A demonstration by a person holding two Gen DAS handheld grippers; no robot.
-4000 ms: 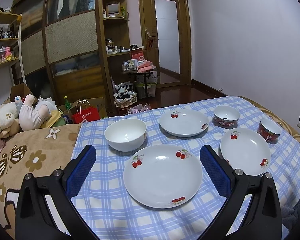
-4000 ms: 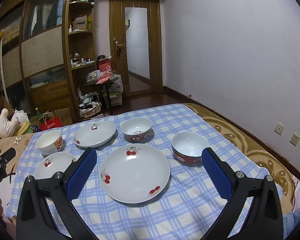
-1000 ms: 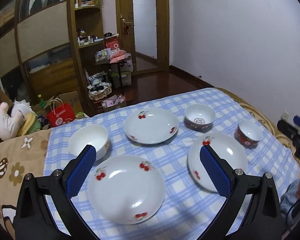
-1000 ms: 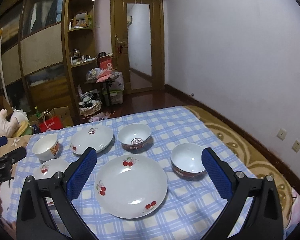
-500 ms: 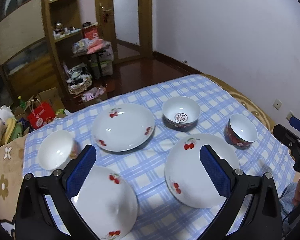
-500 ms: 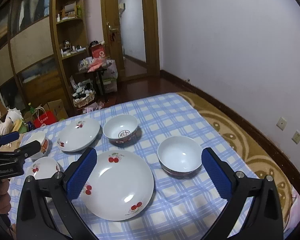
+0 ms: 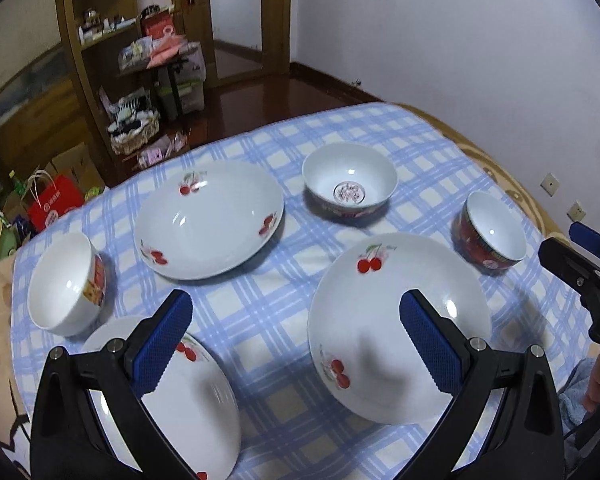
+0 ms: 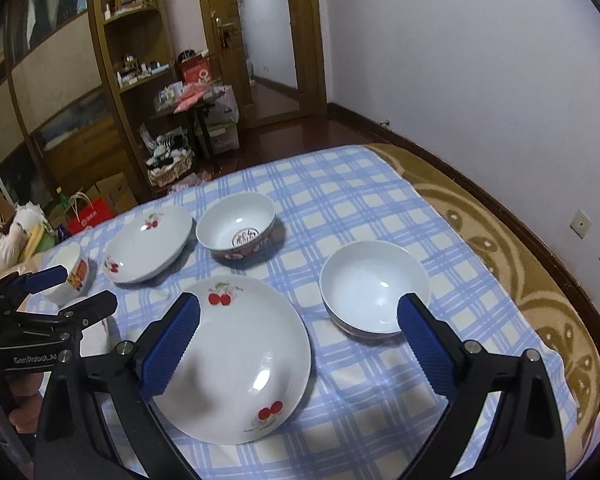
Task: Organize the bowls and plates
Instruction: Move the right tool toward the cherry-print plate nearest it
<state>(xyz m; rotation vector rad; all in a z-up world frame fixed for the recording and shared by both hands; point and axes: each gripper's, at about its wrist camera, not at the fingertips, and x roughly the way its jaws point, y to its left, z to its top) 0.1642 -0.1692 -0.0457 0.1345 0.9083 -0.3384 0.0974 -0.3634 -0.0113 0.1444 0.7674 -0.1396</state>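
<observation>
Three white cherry plates and three bowls lie on a blue checked cloth (image 7: 267, 312). In the left wrist view: a far plate (image 7: 209, 218), a near right plate (image 7: 396, 324), a near left plate (image 7: 203, 412), a white bowl (image 7: 65, 284) at left, a patterned bowl (image 7: 350, 190) at the back, a red bowl (image 7: 490, 230) at right. My left gripper (image 7: 295, 344) is open and empty above the gap between the near plates. My right gripper (image 8: 295, 344) is open and empty above the near right plate (image 8: 235, 356) and the red bowl (image 8: 374, 286).
The cloth covers a bed; a brown patterned blanket (image 8: 500, 248) runs along its right side by the wall. Wooden cabinets (image 8: 59, 92), a red paper bag (image 7: 51, 200) and floor clutter stand beyond the far edge. Plush toys (image 8: 7, 236) lie at left.
Both grippers have moved forward and lower over the dishes, tilting down. The left gripper has swung right, toward the near right plate. Both stay open and empty.
</observation>
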